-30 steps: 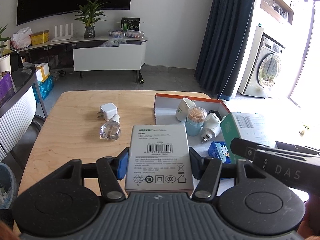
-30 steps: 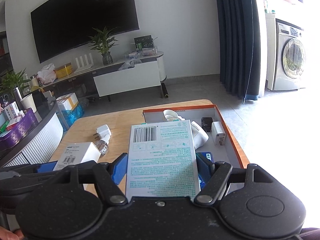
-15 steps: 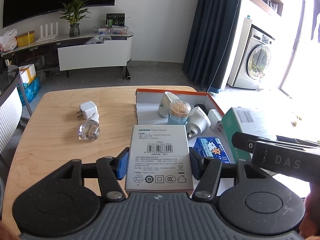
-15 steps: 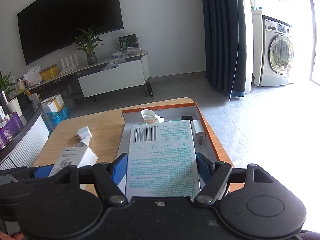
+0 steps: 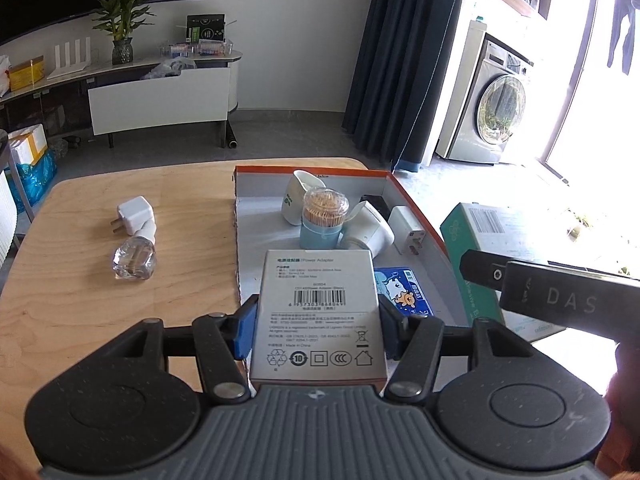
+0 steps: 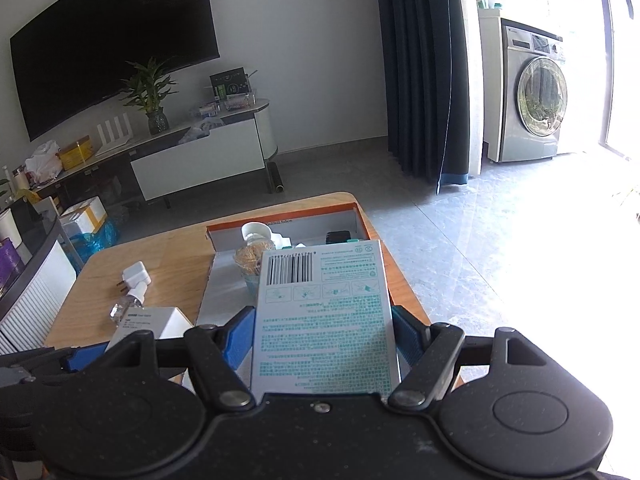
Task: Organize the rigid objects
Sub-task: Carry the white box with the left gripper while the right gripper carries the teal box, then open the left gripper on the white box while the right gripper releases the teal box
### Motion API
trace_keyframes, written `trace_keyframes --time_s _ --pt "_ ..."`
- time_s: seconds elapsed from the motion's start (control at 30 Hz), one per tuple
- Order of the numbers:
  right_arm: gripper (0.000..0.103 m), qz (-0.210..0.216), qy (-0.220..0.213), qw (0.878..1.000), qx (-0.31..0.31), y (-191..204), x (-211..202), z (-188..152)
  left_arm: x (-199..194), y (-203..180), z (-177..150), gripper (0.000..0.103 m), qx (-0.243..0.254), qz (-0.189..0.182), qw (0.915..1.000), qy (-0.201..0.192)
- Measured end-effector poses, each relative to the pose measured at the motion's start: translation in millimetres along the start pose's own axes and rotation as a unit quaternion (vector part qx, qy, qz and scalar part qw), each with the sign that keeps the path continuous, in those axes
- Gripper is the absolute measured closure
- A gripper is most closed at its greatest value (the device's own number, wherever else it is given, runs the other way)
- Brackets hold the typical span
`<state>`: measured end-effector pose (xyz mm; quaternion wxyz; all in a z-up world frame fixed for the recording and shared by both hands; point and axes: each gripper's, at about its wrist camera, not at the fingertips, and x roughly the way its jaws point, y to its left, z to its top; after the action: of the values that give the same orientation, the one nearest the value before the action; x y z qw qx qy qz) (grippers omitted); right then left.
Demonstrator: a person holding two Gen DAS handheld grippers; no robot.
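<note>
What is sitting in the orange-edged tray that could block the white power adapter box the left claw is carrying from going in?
The near-left tray floor looks bare. Past the adapter box, the toothpick jar, a white mug and chargers crowd the middle; a blue packet lies on the right.

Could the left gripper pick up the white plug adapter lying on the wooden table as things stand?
Probably not: the left gripper is shut on a white power-adapter box. The path to the white plug adapter on the wooden table looks free.
</note>
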<state>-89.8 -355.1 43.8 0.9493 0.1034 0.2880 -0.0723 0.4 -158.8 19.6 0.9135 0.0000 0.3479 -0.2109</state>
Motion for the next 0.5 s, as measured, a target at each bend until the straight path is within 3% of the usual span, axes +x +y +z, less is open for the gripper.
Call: trace_keyframes --time_s 0.5 --pt "0.017 -0.001 0.014 1.0 -0.005 1.0 28.1 11.0 20.2 -4.8 7.3 0.043 -0.003 -0.003 0.9998 0.018"
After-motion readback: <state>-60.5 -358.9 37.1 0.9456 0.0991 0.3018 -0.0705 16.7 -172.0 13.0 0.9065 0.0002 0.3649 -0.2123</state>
